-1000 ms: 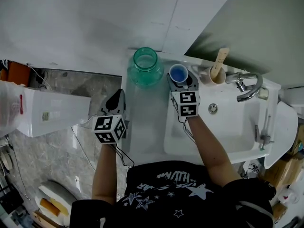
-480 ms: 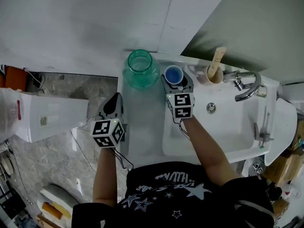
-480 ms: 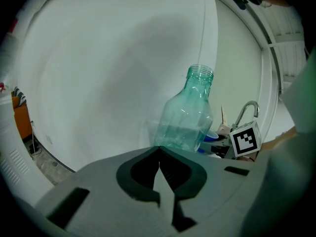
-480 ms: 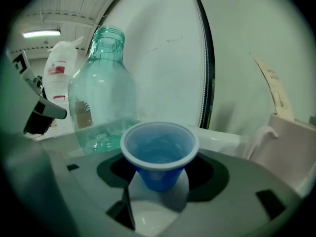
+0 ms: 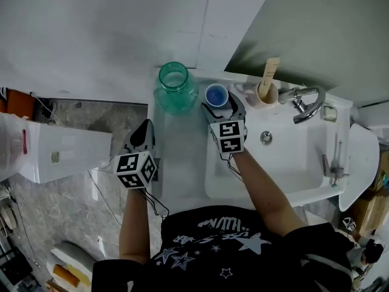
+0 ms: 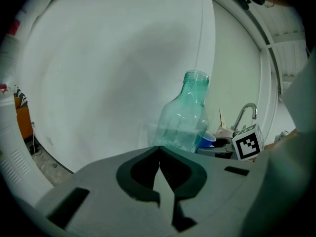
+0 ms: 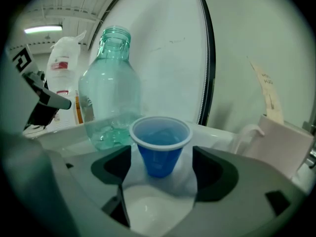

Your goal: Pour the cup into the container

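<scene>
Only its own view shows us the left hand-held gripper (image 6: 159, 158) with jaws together, empty. On the counter (image 5: 182, 163), the green container (image 5: 176, 89) stands beside the blue cup (image 7: 159, 147). The right hand-held gripper (image 7: 160, 166) brackets the cup. Its jaws have just been opening wide and clear both sides, which the head view leaves unclear.

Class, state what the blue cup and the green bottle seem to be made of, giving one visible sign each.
Blue cup: likely thin plastic, smooth, with a pale rolled rim. Green bottle: clear tinted plastic or glass; see-through, glossy, threaded neck; cannot tell which.
</scene>
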